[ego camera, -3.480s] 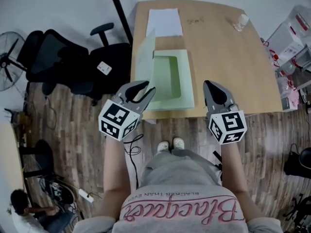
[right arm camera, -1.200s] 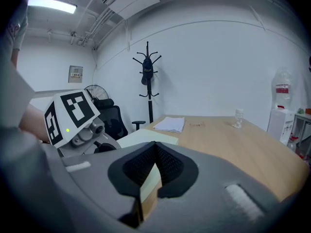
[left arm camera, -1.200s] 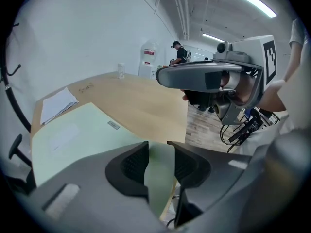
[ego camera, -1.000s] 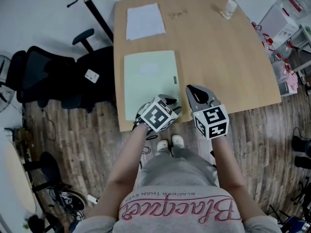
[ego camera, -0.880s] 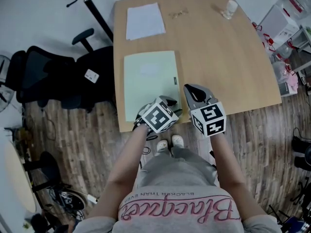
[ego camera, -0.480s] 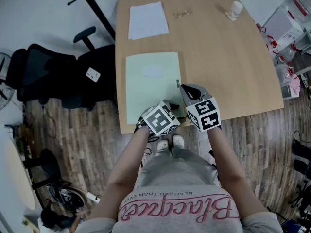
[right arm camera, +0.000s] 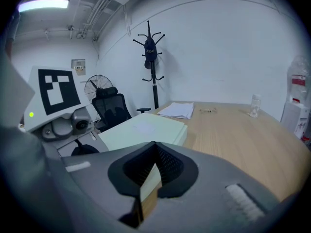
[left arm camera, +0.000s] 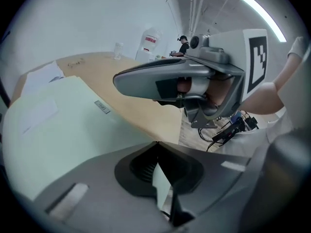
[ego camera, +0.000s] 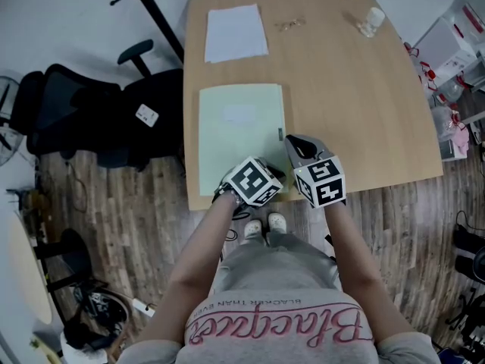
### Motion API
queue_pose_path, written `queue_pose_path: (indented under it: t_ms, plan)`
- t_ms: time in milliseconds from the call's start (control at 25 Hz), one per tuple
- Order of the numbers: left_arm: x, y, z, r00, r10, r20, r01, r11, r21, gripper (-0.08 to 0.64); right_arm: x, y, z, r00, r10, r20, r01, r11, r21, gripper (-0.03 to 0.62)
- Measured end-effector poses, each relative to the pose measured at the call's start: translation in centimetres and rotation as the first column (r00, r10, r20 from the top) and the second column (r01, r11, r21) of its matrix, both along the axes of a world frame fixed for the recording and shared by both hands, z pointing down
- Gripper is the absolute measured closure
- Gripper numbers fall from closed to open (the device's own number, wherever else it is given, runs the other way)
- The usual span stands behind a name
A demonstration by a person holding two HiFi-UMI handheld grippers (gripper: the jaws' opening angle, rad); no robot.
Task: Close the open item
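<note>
A pale green flat case (ego camera: 241, 127) lies on the wooden table (ego camera: 356, 105) with its lid down flat. It also shows in the left gripper view (left arm camera: 58, 125) and the right gripper view (right arm camera: 143, 129). My left gripper (ego camera: 270, 174) hovers over the case's near right corner at the table's front edge, jaws shut with nothing between them. My right gripper (ego camera: 297, 141) sits just right of it, beside the case's right edge, tips together and empty. In the left gripper view the right gripper (left arm camera: 119, 81) crosses above the case.
A white paper stack (ego camera: 236, 32), a pair of glasses (ego camera: 289, 25) and a small clear bottle (ego camera: 371, 20) lie at the table's far side. A black office chair (ego camera: 83, 105) and a coat stand (right arm camera: 151, 57) stand to the left. Storage bins (ego camera: 462, 36) sit at the right.
The case's lid, standing up 3.5 seconds ago, now lies flat. Over the last second both grippers stayed near the front edge, the right one drifting slightly closer to the left.
</note>
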State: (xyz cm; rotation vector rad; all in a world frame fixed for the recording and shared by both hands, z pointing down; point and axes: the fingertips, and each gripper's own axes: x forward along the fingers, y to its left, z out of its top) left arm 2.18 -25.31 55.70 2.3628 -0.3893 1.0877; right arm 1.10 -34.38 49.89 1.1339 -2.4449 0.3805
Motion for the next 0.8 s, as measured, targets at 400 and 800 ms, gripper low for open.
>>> queue_pose_path:
  t_ms: [400, 800]
  plan:
    - [0.3, 0.5, -0.7, 0.999, 0.038, -0.002, -0.038, 0.999, 0.006, 0.515, 0.5, 0.2, -2.0, 1.0, 0.02, -0.002, -0.02, 0.999, 0.05, 0.589]
    - [-2.8, -2.6, -5.8, 0.995, -0.081, -0.061, 0.091, 0.98, 0.179, 0.543, 1.2, 0.3, -5.3, 0.999, 0.035, -0.003, -0.034, 0.991, 0.133, 0.589]
